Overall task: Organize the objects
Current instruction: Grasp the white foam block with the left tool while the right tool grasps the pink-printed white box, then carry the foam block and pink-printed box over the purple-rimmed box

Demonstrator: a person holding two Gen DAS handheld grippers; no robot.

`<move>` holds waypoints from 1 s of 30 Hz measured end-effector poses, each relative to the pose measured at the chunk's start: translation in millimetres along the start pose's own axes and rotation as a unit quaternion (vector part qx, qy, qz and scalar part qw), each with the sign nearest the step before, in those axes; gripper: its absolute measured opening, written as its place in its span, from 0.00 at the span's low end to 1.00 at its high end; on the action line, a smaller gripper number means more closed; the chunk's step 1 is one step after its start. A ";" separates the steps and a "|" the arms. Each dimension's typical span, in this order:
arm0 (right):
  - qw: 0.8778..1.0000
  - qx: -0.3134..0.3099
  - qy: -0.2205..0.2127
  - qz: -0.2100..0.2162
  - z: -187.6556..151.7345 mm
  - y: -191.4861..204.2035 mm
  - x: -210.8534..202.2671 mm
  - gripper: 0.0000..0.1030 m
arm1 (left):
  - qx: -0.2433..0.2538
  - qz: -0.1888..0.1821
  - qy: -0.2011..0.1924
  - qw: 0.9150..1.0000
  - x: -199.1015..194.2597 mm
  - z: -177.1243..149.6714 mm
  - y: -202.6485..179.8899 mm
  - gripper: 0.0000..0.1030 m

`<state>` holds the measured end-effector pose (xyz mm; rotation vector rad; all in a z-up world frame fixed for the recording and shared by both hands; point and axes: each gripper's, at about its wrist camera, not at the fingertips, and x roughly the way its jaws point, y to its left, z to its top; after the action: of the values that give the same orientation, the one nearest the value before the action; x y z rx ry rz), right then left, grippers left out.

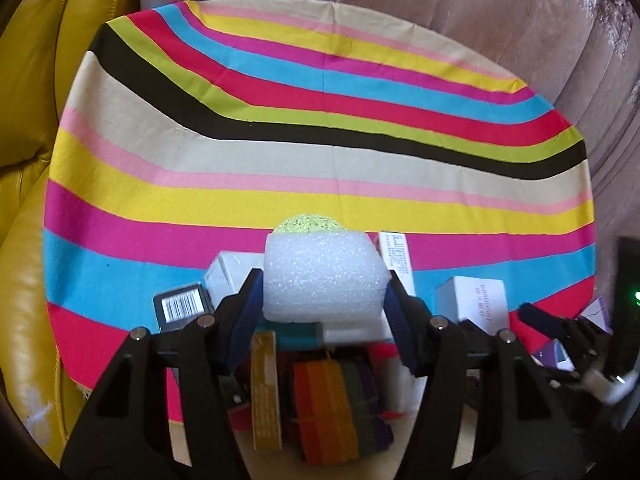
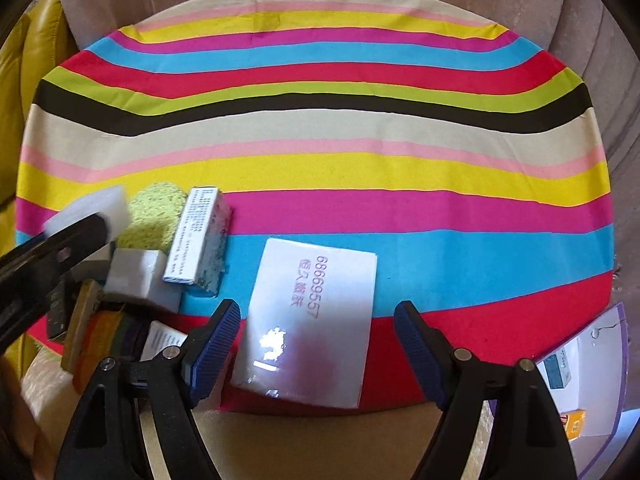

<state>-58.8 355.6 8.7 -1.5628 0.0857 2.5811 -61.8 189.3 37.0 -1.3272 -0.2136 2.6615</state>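
Note:
My left gripper (image 1: 324, 280) is shut on a white foam block (image 1: 324, 268), with a blue pad pressing each side and the block lifted over a pile of small things. Seen from the right wrist view, that foam block (image 2: 92, 208) sits at the far left. My right gripper (image 2: 318, 308) stands open just above a flat white box (image 2: 316, 344) printed with red digits. The box lies on the striped cloth (image 2: 360, 160) between the two fingers, and neither pad touches it.
The pile holds a green sponge (image 2: 156, 216), a narrow printed box (image 2: 200, 236), a white box (image 2: 140, 276), a rainbow-striped item (image 1: 332, 400), a mustard box (image 1: 264, 388) and a black barcoded box (image 1: 182, 306). A purple tray (image 2: 592, 368) with small boxes sits right; a yellow leather seat (image 1: 32, 160) is left.

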 end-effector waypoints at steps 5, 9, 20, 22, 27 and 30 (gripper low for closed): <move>1.000 -0.006 0.010 -0.017 0.6 4.5 9.8 0.78 | 0.009 -0.006 -0.027 1.000 -16.3 -8.6 -9.4 0.61; 1.000 -0.012 0.013 -0.013 -0.1 6.3 11.1 0.69 | 0.013 -0.008 -0.032 0.999 -20.8 -12.1 -13.2 0.61; 1.000 -0.001 -0.011 -0.005 -13.2 -1.4 -3.7 0.68 | 0.005 -0.013 -0.036 0.999 -29.9 -24.5 -21.5 0.61; 1.000 0.006 -0.020 -0.004 -17.8 -7.4 -11.7 0.68 | 0.004 -0.014 -0.038 0.999 -33.2 -27.3 -25.8 0.61; 0.999 0.029 -0.044 0.012 -29.4 -26.1 -29.5 0.68 | 0.011 -0.021 -0.041 0.999 -42.1 -36.0 -41.7 0.61; 0.997 0.040 -0.061 0.009 -41.1 -38.2 -43.5 0.68 | 0.022 -0.022 -0.041 0.999 -45.0 -40.8 -53.7 0.61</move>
<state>2.3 385.5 28.7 -1.3811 0.1909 2.6442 1.8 234.9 58.3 -1.1887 -0.1908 2.6688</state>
